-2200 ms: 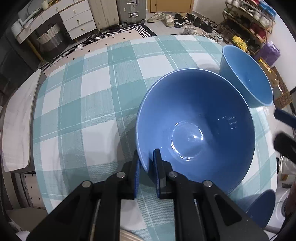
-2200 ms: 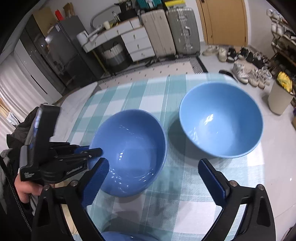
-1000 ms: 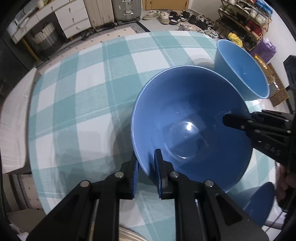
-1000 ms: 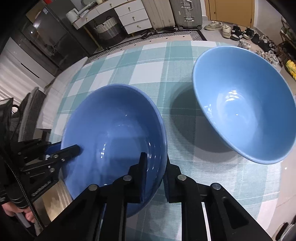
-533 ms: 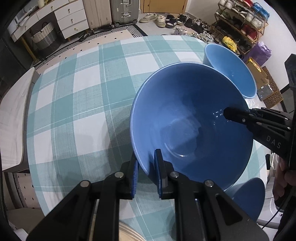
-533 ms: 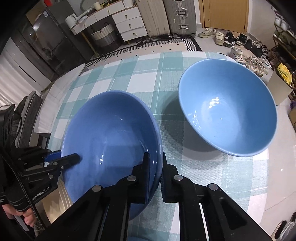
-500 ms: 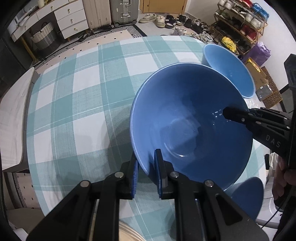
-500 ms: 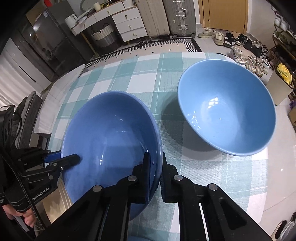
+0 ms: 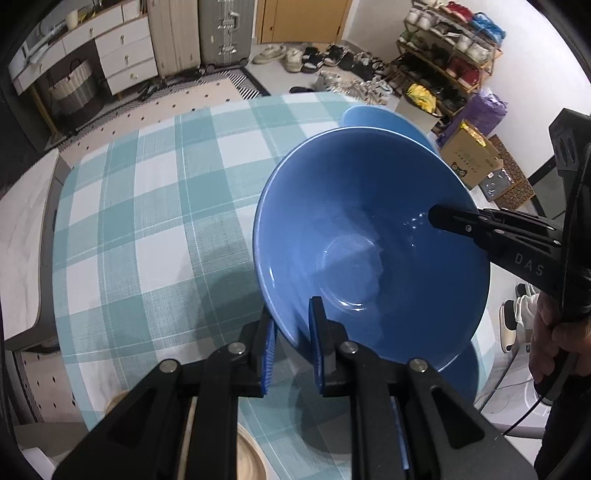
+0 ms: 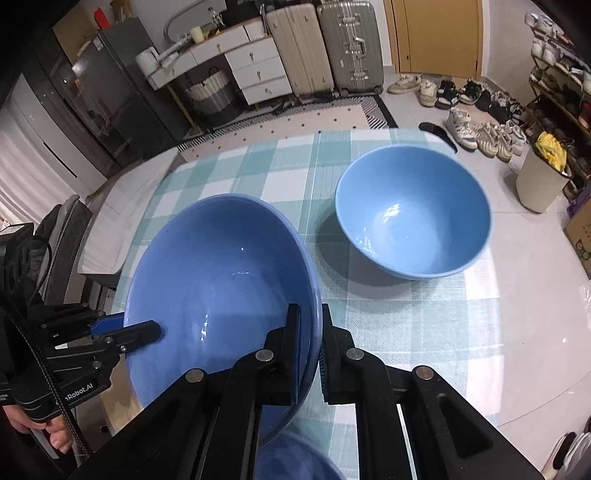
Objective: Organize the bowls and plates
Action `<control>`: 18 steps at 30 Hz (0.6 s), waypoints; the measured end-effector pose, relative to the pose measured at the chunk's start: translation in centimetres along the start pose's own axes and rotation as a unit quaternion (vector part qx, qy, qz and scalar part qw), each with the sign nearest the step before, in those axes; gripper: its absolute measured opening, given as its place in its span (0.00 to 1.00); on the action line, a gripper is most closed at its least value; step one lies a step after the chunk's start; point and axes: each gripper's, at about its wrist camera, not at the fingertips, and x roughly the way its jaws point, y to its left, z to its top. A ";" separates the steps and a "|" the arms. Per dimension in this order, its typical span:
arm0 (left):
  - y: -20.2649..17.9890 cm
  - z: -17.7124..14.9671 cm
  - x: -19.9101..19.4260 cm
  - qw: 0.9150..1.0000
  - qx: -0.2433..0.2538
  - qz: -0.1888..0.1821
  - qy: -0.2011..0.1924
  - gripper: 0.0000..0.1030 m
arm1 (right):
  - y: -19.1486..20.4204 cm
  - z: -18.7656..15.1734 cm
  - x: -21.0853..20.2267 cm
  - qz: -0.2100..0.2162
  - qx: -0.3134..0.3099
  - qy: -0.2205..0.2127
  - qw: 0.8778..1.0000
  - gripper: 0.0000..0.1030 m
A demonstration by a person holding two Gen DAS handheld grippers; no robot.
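We have the left tool [image 9: 291,354] and right tool [image 10: 308,352] both clamped on opposite rims of the dark blue bowl [image 10: 221,295], held above the checked surface [image 9: 147,221]. Light blue bowl [image 10: 413,218] sits on the surface just beside it.

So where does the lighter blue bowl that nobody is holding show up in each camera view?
Left wrist view: the lighter bowl is at upper right, only its far rim peeking out behind the darker held bowl.
Right wrist view: it sits in full view, right of centre, on the checked tablecloth.
Shared landmark: the grey suitcase at the back of the room.
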 end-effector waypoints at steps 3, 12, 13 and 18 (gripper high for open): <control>-0.8 -0.5 -1.1 1.000 0.008 0.000 -0.005 0.14 | 0.1 -0.9 -1.5 -0.003 0.000 -0.006 1.000 0.08; -3.2 -2.6 -3.3 1.000 0.020 -0.013 -0.010 0.15 | 0.0 -3.6 -5.7 -0.007 0.004 -0.014 1.000 0.08; -3.5 -3.0 -3.6 1.000 0.020 -0.014 -0.011 0.15 | 0.0 -3.9 -6.1 -0.008 0.003 -0.015 1.000 0.08; -4.6 -4.4 -4.0 0.999 0.026 -0.016 -0.010 0.15 | 0.4 -5.9 -7.9 -0.020 -0.004 -0.018 1.000 0.08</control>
